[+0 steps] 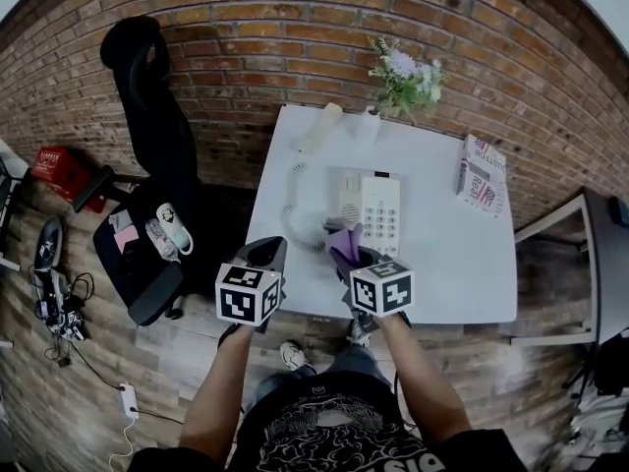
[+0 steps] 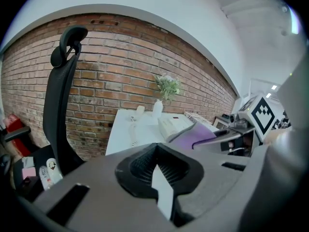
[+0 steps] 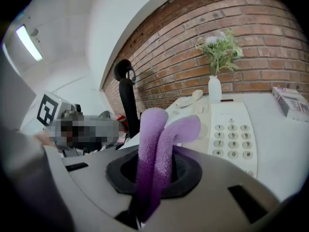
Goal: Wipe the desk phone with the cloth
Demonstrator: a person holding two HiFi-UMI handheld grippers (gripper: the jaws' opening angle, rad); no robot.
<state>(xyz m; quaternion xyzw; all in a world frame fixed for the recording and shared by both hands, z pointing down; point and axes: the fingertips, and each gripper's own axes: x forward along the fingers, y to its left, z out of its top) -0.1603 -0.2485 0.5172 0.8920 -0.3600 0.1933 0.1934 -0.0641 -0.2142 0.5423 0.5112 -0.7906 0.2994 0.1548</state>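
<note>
A brick wall (image 1: 295,28) runs behind the white surface (image 1: 447,259), and a black office chair (image 1: 147,146) stands off its left side. The desk phone (image 1: 371,209) sits near the middle of the surface with its keypad up. Its handset (image 1: 319,126) is off the base and lies at the far left edge, joined to the phone by a coiled cord (image 1: 292,206). A printed box (image 1: 482,175) lies at the far right of the surface. A white vase of flowers (image 1: 405,82) stands at the back against the wall, just beside the handset.

My left tongs (image 2: 157,166) hang over the near left edge of the surface. They are pressed together at the tips and pinch nothing.

My right tongs (image 3: 154,170) are just beside them, at the near edge of the phone, and pinch the purple cloth (image 3: 159,146). The cloth is folded, and its two loose ends stick up past the tips toward the phone's near left corner. I cannot tell whether the cloth touches the phone.
</note>
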